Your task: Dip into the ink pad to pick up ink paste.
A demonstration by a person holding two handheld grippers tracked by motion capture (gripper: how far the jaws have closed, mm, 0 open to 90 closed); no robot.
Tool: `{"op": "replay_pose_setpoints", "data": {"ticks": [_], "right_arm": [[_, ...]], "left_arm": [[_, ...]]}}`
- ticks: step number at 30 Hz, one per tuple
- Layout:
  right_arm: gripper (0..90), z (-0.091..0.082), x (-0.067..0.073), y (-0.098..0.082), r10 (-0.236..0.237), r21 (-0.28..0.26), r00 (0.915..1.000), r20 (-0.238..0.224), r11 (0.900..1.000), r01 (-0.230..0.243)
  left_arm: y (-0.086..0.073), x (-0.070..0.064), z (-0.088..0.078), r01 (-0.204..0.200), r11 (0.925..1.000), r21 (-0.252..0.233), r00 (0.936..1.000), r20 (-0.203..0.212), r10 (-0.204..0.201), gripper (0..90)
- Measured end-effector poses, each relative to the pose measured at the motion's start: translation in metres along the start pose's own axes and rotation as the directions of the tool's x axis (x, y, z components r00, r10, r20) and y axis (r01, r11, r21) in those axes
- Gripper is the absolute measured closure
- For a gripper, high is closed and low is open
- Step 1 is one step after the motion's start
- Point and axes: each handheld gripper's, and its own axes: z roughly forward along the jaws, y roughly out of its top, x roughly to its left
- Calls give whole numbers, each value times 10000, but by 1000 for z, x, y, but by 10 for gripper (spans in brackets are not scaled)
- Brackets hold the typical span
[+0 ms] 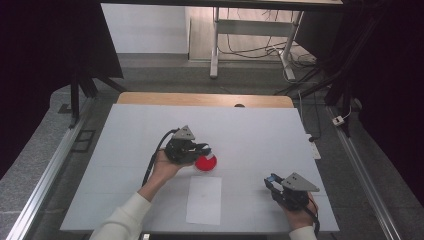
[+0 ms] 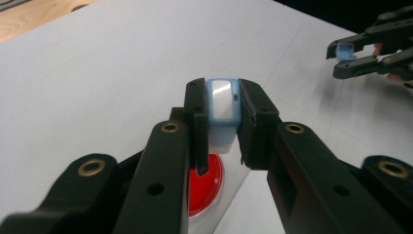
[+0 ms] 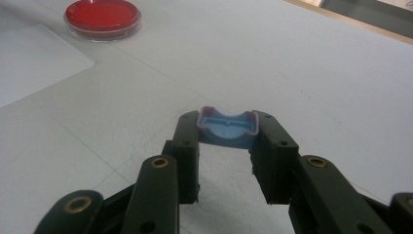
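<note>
My left gripper [image 1: 206,149] is shut on a small blue-and-white block [image 2: 222,100], held just above a round red dish [image 1: 205,163] near the table's middle. In the left gripper view the dish [image 2: 208,184] lies under the jaws. Near the front right of the table, my right gripper [image 1: 270,181] is shut on a light blue curved cap [image 3: 227,129] with a pinkish rim. That view has the red dish [image 3: 103,17] far off at the upper left. In the left gripper view the right gripper [image 2: 351,57] sits at the upper right with the cap [image 2: 344,50] in it.
A white sheet of paper [image 1: 204,200] lies flat in front of the dish, between the two hands. The white table top [image 1: 260,135] ends in a wooden strip [image 1: 205,99] at the far edge. Desk legs and cables stand on the floor beyond.
</note>
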Motion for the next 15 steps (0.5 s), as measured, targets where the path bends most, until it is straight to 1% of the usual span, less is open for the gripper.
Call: {"op": "replay_pose_setpoints", "data": {"ticks": [4, 7, 11, 15], "right_arm": [[645, 0, -1, -1, 72, -3, 10000, 16, 10000, -72], [644, -1, -1, 0, 32, 55, 9999, 100, 10000, -33], [645, -1, 0, 0, -9, 63, 10000, 32, 10000, 9], [644, 0, 0, 0, -15, 78, 10000, 21, 10000, 15]], "left_arm": [[-1, 2, 5, -56, 9998, 199, 9999, -144, 59, 759], [-2, 3, 8, -81, 9995, 304, 9997, -249, 88, 758], [-2, 4, 11, -198, 9985, 520, 9987, -448, 222, 759], [-3, 4, 13, -353, 9948, 954, 9965, -726, 424, 759]]}}
